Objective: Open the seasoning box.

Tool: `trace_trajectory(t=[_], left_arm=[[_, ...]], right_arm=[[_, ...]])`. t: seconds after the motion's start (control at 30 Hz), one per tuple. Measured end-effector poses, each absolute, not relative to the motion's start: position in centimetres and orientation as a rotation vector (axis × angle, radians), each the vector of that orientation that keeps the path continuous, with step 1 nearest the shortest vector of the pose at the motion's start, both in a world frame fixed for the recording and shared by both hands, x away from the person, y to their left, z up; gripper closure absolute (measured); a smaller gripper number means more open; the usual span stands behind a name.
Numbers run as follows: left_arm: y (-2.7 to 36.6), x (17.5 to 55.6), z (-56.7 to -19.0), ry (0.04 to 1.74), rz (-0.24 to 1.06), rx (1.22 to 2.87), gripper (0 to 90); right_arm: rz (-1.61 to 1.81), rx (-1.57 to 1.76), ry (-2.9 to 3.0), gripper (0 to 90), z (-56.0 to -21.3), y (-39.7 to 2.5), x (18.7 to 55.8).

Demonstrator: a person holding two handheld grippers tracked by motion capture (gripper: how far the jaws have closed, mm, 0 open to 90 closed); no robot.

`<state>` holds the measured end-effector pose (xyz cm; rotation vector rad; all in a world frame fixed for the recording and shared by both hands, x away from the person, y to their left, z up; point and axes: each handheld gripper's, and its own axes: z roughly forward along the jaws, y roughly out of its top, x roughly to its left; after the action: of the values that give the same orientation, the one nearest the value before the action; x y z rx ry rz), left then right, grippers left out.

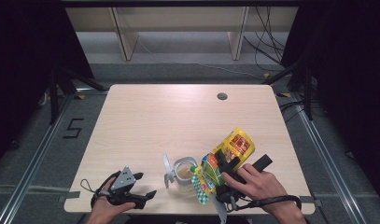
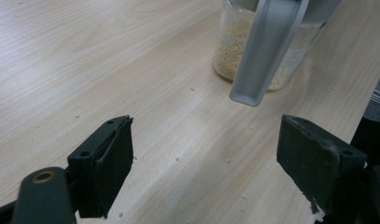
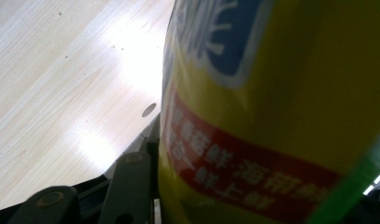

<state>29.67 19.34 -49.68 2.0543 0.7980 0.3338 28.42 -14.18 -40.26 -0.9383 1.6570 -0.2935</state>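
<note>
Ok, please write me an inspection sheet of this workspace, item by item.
Surface: light wooden table with a round hole near the far edge; small grains scattered on it near the jar.
Job's things: glass jar holding pale grains, a grey scoop leaning at it; yellow packet tilted toward the jar.
Clutter: nothing seen.
Grippers: left gripper open, holding nothing; right gripper closed on the packet.
Cables: black cable loops by the right hand; more on the floor behind.
Surroundings: dark curtains, grey floor, wooden frame behind.

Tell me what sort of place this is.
Probably a lab recording station: a bare wooden table flanked by black curtains, loose cables on the grey floor, and a taped number 5 beside it.
</note>
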Motion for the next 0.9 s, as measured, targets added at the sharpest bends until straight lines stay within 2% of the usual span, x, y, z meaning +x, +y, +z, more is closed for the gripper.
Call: trace_trajectory(t=[0.43, 0.47, 0.67, 0.9], left_arm=[[19.24, 29.63, -49.71, 0.801, 0.326, 2.043, 18.2], [19.51, 29.91, -49.59, 0.751, 0.360, 2.083, 18.2], [19.53, 29.92, -49.57, 0.749, 0.363, 2.087, 18.2], [19.27, 29.72, -49.68, 0.778, 0.337, 2.045, 18.2]], right_arm=[[-0.283, -0.929, 1.663, 59.6, -40.23, -14.15, 28.34], [-0.287, -0.929, 1.660, 59.6, -40.21, -14.16, 28.34], [-0.315, -0.937, 1.649, 59.7, -39.97, -14.24, 28.33], [-0.316, -0.952, 1.651, 59.7, -39.99, -14.18, 28.36]])
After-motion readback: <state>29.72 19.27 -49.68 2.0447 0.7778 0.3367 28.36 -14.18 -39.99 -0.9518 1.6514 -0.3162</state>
